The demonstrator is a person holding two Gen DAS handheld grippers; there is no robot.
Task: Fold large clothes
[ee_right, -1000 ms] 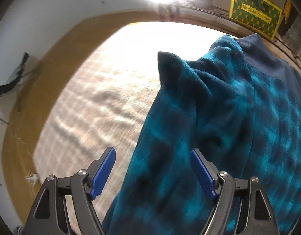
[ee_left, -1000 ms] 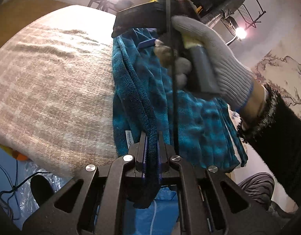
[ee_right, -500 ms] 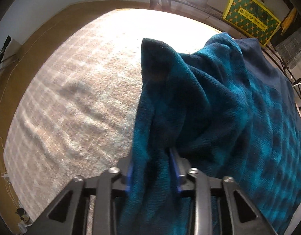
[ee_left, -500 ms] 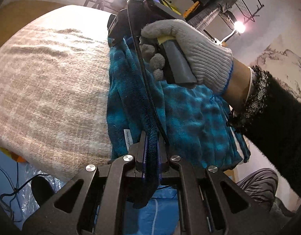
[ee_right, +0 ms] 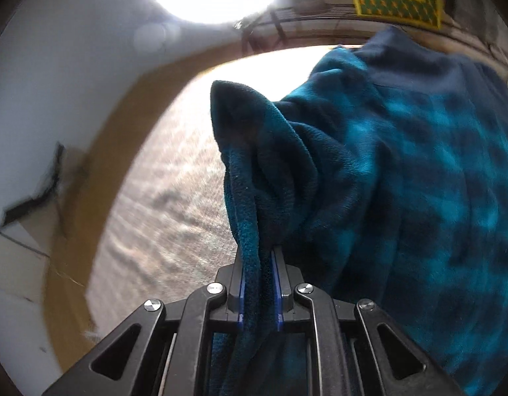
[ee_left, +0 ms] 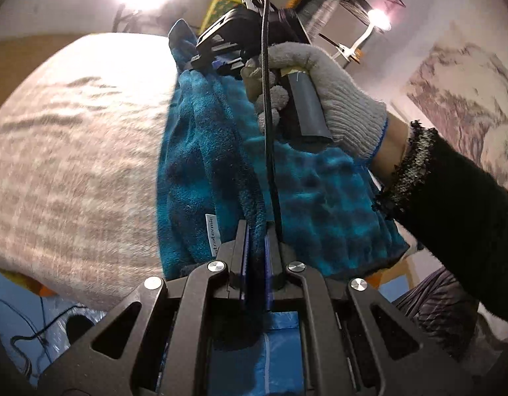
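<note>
Two tongs held one teal fleece garment point(ee_left: 320, 198) at frame centre, over the plaid bed cover point(ee_left: 72, 151). Left gripper point(ee_left: 256, 254) was clenched on its edge; right gripper point(ee_right: 258, 283) was closing on a bunched fold. A shallow bite risked slippage.

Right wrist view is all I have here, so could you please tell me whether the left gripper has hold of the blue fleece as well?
Observer: Yes. The left gripper is shut on a dark edge of the blue fleece, as the left wrist view shows.
Operator: Thank you. Can you see my right gripper from there?
Observer: Yes. The right gripper is at the far end of the fleece, its fingers closing on a bunched corner, with a gloved hand around its handle.
Operator: And is anything lying under the garment?
Observer: A pale checked blanket covers the surface, and the fleece runs along its edge.
</note>
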